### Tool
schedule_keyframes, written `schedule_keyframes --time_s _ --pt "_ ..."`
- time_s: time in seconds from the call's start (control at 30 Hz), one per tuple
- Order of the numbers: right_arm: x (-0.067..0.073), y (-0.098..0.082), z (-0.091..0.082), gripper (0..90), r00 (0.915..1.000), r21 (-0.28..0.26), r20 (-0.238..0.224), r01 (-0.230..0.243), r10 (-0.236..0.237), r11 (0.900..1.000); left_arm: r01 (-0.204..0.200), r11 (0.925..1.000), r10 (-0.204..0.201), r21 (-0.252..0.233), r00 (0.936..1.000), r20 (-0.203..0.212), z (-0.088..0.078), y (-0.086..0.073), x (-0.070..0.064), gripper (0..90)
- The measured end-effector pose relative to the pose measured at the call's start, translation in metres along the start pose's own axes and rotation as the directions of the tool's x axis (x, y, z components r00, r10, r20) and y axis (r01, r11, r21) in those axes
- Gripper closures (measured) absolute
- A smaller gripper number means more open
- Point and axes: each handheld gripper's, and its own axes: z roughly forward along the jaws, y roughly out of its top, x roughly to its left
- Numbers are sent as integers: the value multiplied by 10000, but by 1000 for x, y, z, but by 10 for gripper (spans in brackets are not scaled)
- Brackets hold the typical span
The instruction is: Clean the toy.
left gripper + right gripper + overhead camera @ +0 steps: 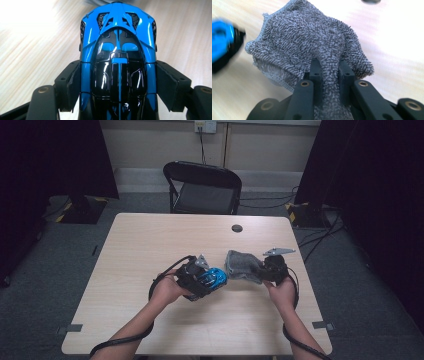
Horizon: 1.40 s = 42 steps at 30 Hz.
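A blue and black toy car (214, 278) is clamped in my left gripper (207, 281) near the middle of the table. In the left gripper view the car (117, 57) stands between the two black pads (72, 85), which press on its sides. A grey terry cloth (242, 266) hangs bunched from my right gripper (264, 270), just right of the car. In the right gripper view a fold of the cloth (312, 42) is pinched tight between the jaws of the gripper (329, 68), and the blurred car (223, 41) lies at the left edge.
The light wooden table (150, 245) has a round dark cable hole (237, 228) near its far edge. A black folding chair (202, 187) stands behind the table. Dark curtains hang at both sides, and cables lie on the floor at the right.
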Motion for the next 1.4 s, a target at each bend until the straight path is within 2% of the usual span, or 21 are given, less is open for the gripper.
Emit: schedule_keyframes --time_s 0.1,0.17,0.27,0.33,0.43,0.47,0.57,0.7,0.83,0.87,0.93,1.4 --pt "4 9 3 776 10000 -10 48 54 -54 10000 -158 9999 157 41 9999 57 3 3 -4 282" --pt "14 20 10 777 9993 39 253 282 -283 9996 -262 9997 261 20 9994 215 7 8 -11 282" --pt "19 25 15 776 9997 -5 156 200 -200 9998 -363 9993 360 97 9990 270 10 10 -13 282" --pt "26 29 20 776 9997 -42 -166 158 -159 9999 -267 9995 263 162 9994 240 15 12 -13 282" --pt "34 31 22 776 9985 23 -373 399 -397 9992 18 9998 -20 186 9999 151 16 10 -5 282" --pt "37 30 22 776 9978 80 -488 451 -446 9990 186 9997 -188 184 9998 91 16 7 -1 282" --pt "37 27 23 776 9970 107 -656 416 -408 9991 234 9994 -233 267 9997 -40 16 5 2 282" --pt "37 23 22 777 9958 125 -809 431 -420 9990 609 9976 -603 334 9980 -188 15 -1 10 282" --pt "37 18 20 777 9941 111 -1025 377 -364 9992 792 9963 -780 323 9963 -364 13 -4 16 282" --pt "38 15 19 777 9930 155 -1049 566 -547 9983 884 9955 -865 340 9948 -529 12 -5 19 282" --pt "38 12 18 777 9919 161 -1140 585 -562 9982 1015 9942 -993 356 9932 -604 10 -6 24 282" --pt "43 -6 10 777 9820 374 -1654 991 -916 9944 1626 9864 -1597 255 9828 -926 4 -15 42 282"
